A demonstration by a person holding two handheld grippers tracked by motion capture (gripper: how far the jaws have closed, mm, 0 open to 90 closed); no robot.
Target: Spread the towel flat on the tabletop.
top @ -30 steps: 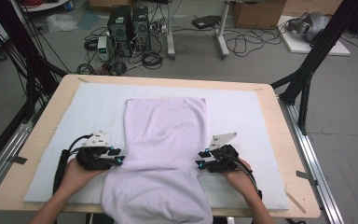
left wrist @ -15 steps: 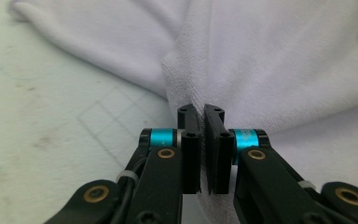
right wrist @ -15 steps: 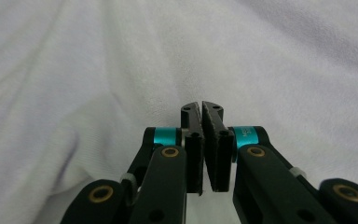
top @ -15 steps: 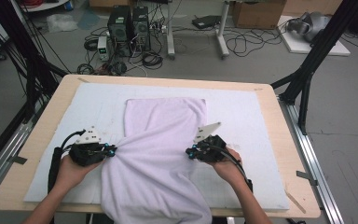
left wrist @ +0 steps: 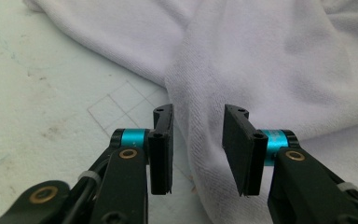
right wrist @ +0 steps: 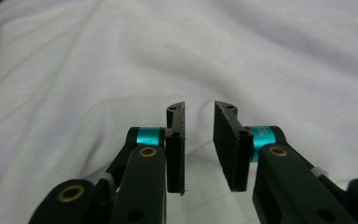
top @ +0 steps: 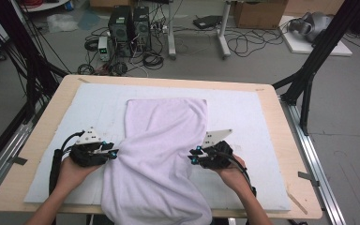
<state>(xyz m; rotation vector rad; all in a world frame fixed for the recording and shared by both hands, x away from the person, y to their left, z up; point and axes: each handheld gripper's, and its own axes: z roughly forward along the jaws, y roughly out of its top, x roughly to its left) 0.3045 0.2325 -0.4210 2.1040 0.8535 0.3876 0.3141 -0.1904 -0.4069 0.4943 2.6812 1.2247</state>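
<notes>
So this looks like mid-fold on the white towel point(top: 161, 159), which lies lengthwise down the middle of the counter point(top: 281, 140) on a pale mat point(top: 243, 112), with its near end hanging off the front edge. The two sides are pinched in toward the middle about halfway down, like a waist. The left tongs point(left wrist: 198, 140) sit at the towel's left edge and the right tongs point(right wrist: 199, 140) at its right edge. Both have just been opening: the jaws stand apart, nothing clamped, with the cloth edge lying in the gap on the left and only cloth behind the gap on the right. My guess is a fresh grab comes next: push each pair further over the edge so the pads really bite a layer, close firmly, then lift both sides evenly so it doesn't bunch.
</notes>
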